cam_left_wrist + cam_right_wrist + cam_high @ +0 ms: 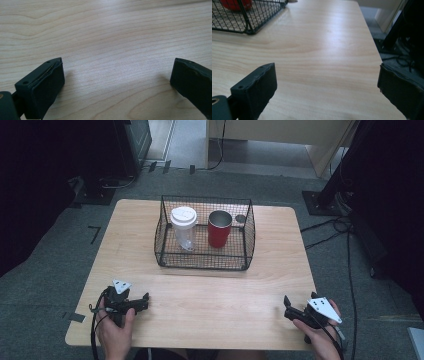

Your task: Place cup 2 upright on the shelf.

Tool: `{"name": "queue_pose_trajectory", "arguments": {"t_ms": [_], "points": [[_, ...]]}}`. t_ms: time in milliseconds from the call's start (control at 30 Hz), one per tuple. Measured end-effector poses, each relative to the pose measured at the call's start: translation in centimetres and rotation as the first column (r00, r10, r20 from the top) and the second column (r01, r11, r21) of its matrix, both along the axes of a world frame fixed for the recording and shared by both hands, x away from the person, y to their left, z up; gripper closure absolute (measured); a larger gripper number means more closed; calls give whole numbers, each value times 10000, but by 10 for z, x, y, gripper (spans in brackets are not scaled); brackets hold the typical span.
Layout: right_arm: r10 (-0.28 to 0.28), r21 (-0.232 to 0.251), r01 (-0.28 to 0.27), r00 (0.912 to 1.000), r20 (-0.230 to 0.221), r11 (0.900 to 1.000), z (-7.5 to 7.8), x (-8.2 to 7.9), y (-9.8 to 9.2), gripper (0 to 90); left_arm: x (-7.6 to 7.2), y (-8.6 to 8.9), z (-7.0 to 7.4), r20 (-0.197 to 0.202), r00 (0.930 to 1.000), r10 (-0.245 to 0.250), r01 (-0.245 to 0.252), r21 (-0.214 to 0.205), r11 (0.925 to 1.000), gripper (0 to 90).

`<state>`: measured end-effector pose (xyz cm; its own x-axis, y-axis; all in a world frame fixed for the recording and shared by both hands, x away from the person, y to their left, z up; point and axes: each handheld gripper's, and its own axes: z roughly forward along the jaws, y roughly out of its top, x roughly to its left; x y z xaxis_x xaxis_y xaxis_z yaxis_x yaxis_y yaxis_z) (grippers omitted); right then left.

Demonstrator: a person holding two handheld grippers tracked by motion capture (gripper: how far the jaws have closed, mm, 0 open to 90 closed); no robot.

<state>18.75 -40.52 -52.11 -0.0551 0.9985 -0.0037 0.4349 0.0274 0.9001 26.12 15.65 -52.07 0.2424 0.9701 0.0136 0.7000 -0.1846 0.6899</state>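
We found both cups inside the wire basket (204, 257) at the middle of the counter (200, 295) — the clear cup (183, 228) with its white lid on the left, the red cup (219, 228) just beside it on the right, both upright. Neither had been touched, as far as we could judge. Our left tool (145, 300) rested low over the near left edge of the counter, its jaws spread wide with only bare wood between them. Our right tool (287, 307) sat near the right front corner, well apart from the basket, its jaws likewise apart and holding nothing; in the right gripper view a corner of the basket and a bit of the red cup showed far ahead. So we judged the work barely begun — the reach to the basket, the grasp and whatever handling of the cups was meant all lay ahead.
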Motion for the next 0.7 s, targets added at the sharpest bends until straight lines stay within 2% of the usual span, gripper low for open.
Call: {"name": "queue_pose_trajectory", "arguments": {"t_ms": [67, 100, 167, 200, 233, 267, 333, 400, 433, 567, 633, 667, 700], "points": [[-74, 7, 74, 9989, -463, 10000, 0, -1, -2, 53, 0, 0, 0, 2, 10000, -6, 6, -1, 10000, 1], [-74, 7, 74, 9989, -463, 10000, 0, -1, -2, 53, 0, 0, 0, 2, 10000, -6, 6, -1, 10000, 1], [-64, -293, 23, 9900, -1408, 9996, -2, -1, -5, 61, 0, 0, 0, -4, 10000, -9, 9, 11, 10000, 1], [-64, -293, 23, 9900, -1408, 9996, -2, -1, -5, 61, 0, 0, 0, -4, 10000, -9, 9, 11, 10000, 1], [-93, -301, 43, 9862, -1650, 9995, -3, -1, -6, 61, 0, 0, 0, -2, 10000, -1, 1, 1, 10000, 1], [-91, -120, 67, 9760, -2177, 9999, -4, 0, -8, 61, 0, 0, 0, -8, 10000, -18, 18, 17, 10000, 0], [-9, 196, 69, 9559, -2937, 9998, -6, 1, -11, 74, 0, 0, 0, -20, 10000, -18, 18, 19, 10000, 0], [72, 270, 8, 9556, -2947, 9996, -6, 1, -12, 90, 0, 0, 0, -12, 10000, -32, 32, 37, 10000, 1], [261, 381, -160, 9588, -2829, 9991, -6, -1, -14, 144, 0, 0, 0, -5, 10000, -17, 17, 20, 10000, 0], [383, 537, -244, 9601, -2770, 9983, -6, -2, -15, 143, 0, 0, 0, -10, 10000, -19, 20, 17, 10000, 0], [427, 150, -400, 9570, -2870, 9991, -6, -2, -16, 127, 0, 0, 0, -22, 10000, -23, 23, 21, 10000, 0], [-276, 132, 327, 9584, -2841, 9994, -6, -4, -16, 139, 0, 0, 0, -19, 10000, -19, 19, 20, 10000, 0], [-532, 159, 603, 9568, -2858, 9981, -6, -3, -15, 134, 0, 0, 0, -19, 10000, -19, 19, 20, 10000, 0]]}}
